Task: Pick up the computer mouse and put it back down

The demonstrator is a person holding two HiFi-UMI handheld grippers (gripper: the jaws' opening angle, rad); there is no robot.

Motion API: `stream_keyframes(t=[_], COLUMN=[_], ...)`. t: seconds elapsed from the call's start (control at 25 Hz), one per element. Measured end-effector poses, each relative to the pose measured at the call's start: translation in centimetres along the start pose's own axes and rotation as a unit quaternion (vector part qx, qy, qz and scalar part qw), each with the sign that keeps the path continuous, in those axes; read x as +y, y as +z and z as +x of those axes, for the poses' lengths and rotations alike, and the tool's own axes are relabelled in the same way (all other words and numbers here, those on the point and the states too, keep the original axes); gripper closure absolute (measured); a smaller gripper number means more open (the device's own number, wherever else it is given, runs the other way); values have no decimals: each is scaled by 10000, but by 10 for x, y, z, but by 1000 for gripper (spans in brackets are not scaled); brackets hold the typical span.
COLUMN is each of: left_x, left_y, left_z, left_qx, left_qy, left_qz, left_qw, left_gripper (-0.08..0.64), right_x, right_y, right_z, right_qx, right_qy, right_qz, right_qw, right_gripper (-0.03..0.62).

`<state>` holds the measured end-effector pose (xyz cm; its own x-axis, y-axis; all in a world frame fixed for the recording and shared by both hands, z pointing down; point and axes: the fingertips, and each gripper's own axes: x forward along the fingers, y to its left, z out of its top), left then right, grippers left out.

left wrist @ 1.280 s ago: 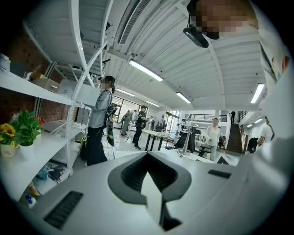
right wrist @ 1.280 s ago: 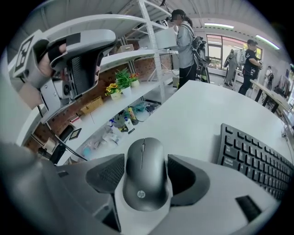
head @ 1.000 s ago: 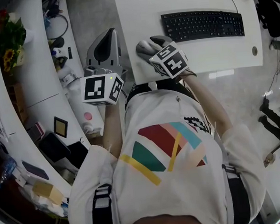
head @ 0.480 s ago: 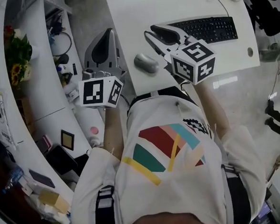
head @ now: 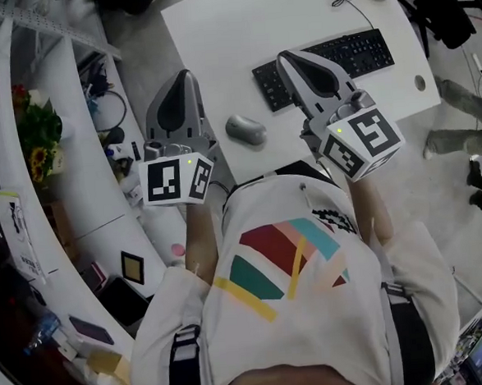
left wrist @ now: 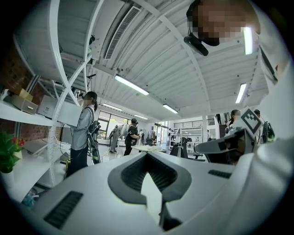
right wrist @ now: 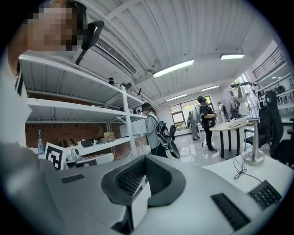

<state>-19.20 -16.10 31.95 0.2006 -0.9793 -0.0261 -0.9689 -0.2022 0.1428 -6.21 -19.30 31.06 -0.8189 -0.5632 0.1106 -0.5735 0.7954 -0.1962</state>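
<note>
- While the mouse [head: 246, 130] lies free on the worktop [head: 213, 33] near its front edge, neither tool touches it; it sits between the two.
- The right tool [head: 286, 58], jaws pressed together and empty, points level over the keyboard [head: 330, 58]; the mouse lies to its left, behind its tips.
- The left tool [head: 185, 73], jaws likewise together on nothing, hangs beyond the worktop's left edge, with the mouse to its right.
- The mouse's long axis runs roughly across the head view; the right tool seems better placed for any fresh grasp.
</note>
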Motion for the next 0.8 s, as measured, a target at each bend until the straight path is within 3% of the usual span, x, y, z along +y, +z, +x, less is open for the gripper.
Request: stream_keyframes(t=[0.44, 0.8], left_x=[-25, -39], left_y=[10, 9], left_z=[6, 8], left_qx=[-84, -86], left_qy=[-305, -428], left_qz=[-34, -35], left_qw=[9995, 9990], left_gripper=[517, 517], right_x=[-24, -35], right_y=[3, -2], right_z=[-26, -37], right_qx=[-81, -19], right_qy=[-642, -817], right_qz=[14, -13], right_qw=[9979, 9967], right_gripper=[580, 580])
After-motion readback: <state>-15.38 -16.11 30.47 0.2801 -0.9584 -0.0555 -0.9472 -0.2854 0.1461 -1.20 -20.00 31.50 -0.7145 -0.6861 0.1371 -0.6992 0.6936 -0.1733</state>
